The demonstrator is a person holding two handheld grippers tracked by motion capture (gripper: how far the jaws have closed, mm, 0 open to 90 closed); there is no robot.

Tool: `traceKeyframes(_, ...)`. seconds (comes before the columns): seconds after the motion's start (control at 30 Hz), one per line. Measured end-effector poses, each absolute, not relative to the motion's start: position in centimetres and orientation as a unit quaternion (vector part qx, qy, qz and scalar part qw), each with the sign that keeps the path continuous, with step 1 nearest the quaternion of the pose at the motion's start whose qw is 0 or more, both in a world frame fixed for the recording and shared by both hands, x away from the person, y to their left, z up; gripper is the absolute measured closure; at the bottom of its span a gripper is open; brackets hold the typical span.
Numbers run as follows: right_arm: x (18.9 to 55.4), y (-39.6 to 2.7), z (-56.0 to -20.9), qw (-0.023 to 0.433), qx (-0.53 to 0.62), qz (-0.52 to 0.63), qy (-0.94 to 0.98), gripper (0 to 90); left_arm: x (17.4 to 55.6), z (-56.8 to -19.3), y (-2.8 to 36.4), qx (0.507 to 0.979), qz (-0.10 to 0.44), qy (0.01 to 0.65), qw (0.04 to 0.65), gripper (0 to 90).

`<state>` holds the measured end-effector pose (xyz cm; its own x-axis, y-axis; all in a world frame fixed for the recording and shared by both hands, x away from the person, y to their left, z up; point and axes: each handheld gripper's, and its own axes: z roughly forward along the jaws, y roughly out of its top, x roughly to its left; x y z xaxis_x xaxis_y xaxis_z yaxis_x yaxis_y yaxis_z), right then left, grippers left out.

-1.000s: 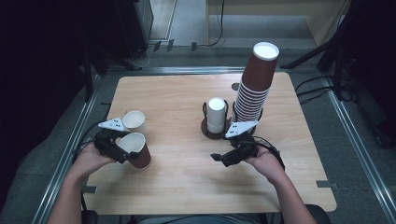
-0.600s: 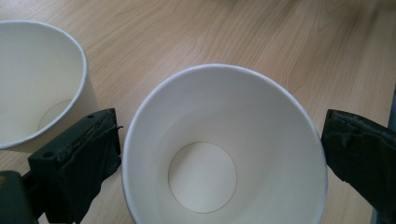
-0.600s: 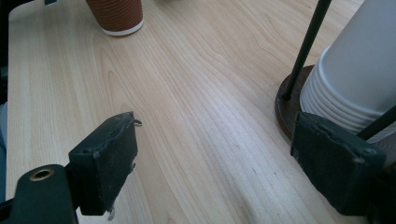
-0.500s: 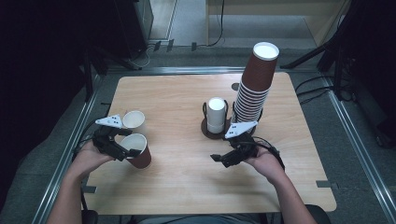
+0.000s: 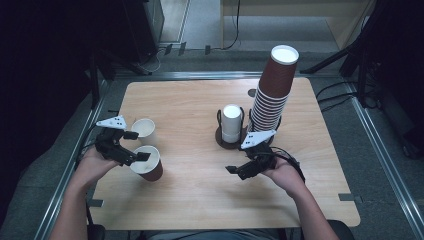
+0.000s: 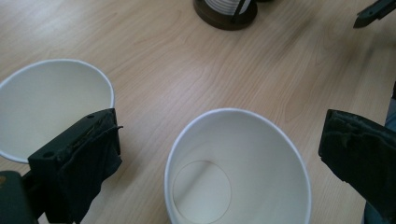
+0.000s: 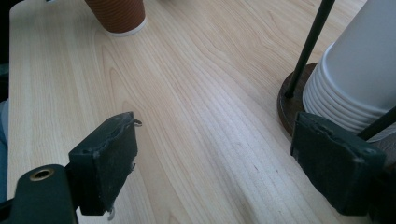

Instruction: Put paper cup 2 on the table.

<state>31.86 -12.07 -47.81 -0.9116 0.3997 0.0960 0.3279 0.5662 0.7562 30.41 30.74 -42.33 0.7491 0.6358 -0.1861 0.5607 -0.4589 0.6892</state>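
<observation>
A brown paper cup [image 5: 150, 171] with a white inside [image 6: 233, 163] stands upright near the table's left front. My left gripper [image 5: 136, 147] is open, one jaw on each side of its rim, with a small gap to each. A second cup [image 5: 143, 129], white inside [image 6: 46, 102], stands just behind it, beyond the far jaw. My right gripper [image 5: 238, 170] hangs open over bare wood [image 7: 210, 154], in front of a dark holder [image 5: 223, 138] with a stack of white cups [image 5: 231, 122]. The brown cup's base [image 7: 116, 14] shows far off in the right gripper view.
A tall leaning stack of brown cups [image 5: 272, 95] rises behind my right hand, beside the holder. The white stack [image 7: 359, 79] and holder rod [image 7: 308, 46] are close to my right gripper's right jaw. The wooden table [image 5: 190, 100] has metal rails around it.
My left gripper has shifted slightly back and to the left around the brown cup. The cup and my right gripper have stayed put.
</observation>
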Motion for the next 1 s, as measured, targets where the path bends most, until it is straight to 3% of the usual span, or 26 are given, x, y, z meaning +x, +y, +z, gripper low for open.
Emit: traceKeyframes(1.0,30.8,-11.9,-47.9,0.046,0.203,0.420,0.883,15.1,31.8,-41.2,23.7,0.852,0.035,0.352,0.386,0.0)
